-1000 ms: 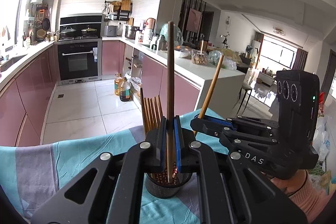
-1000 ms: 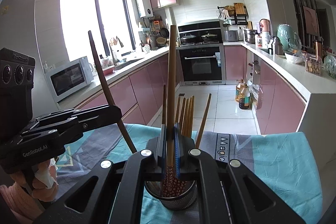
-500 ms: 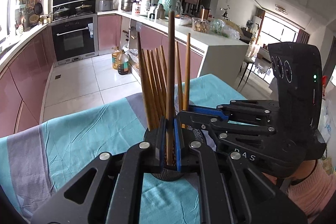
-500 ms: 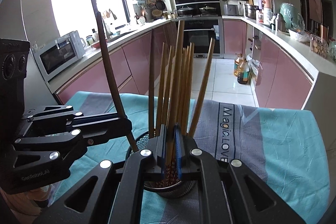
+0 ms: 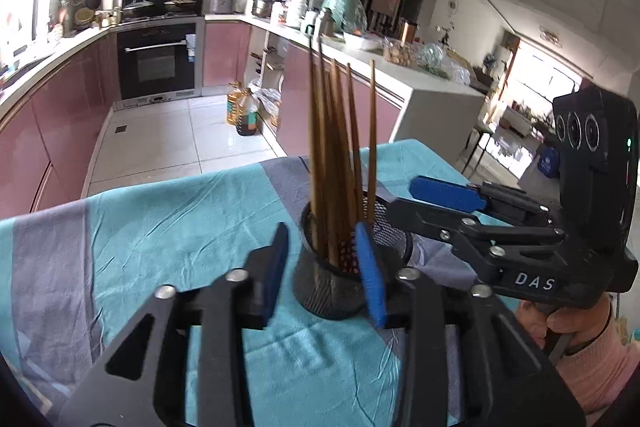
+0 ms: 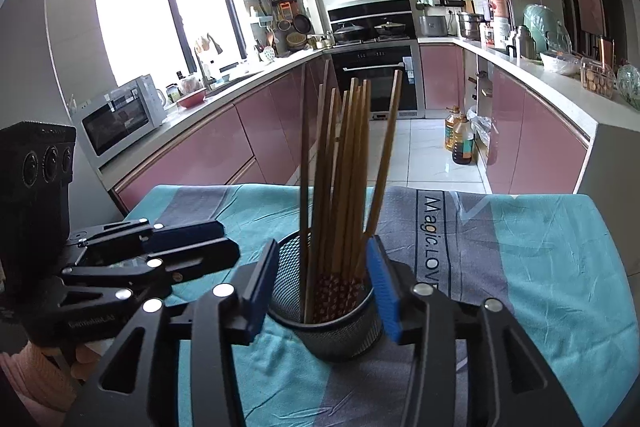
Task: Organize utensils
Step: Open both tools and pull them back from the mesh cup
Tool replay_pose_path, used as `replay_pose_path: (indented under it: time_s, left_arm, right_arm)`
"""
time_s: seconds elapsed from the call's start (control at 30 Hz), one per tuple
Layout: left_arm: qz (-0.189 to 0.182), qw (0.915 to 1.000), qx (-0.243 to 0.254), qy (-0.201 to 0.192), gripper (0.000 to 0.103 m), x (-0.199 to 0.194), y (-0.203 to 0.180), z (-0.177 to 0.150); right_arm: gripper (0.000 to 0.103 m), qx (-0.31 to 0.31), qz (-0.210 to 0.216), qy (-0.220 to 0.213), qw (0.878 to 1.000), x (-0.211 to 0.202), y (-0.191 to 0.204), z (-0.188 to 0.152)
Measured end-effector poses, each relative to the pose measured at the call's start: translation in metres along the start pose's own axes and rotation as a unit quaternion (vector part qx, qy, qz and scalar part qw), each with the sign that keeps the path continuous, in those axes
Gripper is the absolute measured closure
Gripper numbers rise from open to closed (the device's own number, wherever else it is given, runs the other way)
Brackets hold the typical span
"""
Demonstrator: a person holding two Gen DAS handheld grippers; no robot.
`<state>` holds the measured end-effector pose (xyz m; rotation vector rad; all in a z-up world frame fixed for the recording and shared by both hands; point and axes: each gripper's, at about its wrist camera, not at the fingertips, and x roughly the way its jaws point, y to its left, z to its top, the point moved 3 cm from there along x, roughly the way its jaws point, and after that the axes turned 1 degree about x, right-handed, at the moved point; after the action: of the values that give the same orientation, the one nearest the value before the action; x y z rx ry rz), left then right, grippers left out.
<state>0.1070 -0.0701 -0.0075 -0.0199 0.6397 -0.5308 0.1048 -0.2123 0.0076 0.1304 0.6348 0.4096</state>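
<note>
- The left gripper sits nearest in its own view, its blue-padded jaws having just been opening; they stand partly apart with nothing pressed between them, one pad on either side of the mesh holder.
- The right gripper shows the same in its view: jaws having just been opening, now partly apart, flanking the holder's rim without gripping anything.
- The mesh holder, a dark round cup, stands upright on the surface just past both sets of jaws.
- The chopsticks stand bunched inside the holder, tips down, fanning slightly outward at the top; they are free of either pair of pads. One darker stick stands at the left of the bunch in the right view.
- In the left view the right gripper reaches in from the right, with a hand in a pink sleeve on its grip.
- The surface is covered by a teal and grey cloth printed with lettering.
- Beyond lie pink kitchen cabinets, a microwave, a built-in oven and two oil bottles on the tiled floor.
</note>
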Motion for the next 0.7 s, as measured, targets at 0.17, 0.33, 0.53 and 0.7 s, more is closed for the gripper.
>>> replay_pose_path:
  time_s: [0.17,0.33,0.53,0.7]
  left_arm:
    - [0.063,0.9967,-0.013,-0.05,0.035,-0.034,0.02,-0.018]
    - [0.12,0.9873,-0.023,-0.102,0.006,-0.071,0.03,-0.035]
    - [0.152,0.9795,-0.024,-0.13,0.006,-0.102,0.038,-0.049]
    - [0.17,0.9736,-0.032,-0.148,0.006,-0.121,0.041,-0.058]
  right_arm:
    - [0.021,-0.014,-0.012,-0.028,0.999,-0.012,0.015,-0.014]
    - [0.007,-0.022,-0.022,-0.045,0.999,-0.015,0.029,-0.027]
    - [0.007,-0.025,-0.031,-0.072,0.997,-0.018,0.044,-0.039]
    - [0.007,-0.036,-0.045,-0.098,0.994,-0.027,0.056,-0.044]
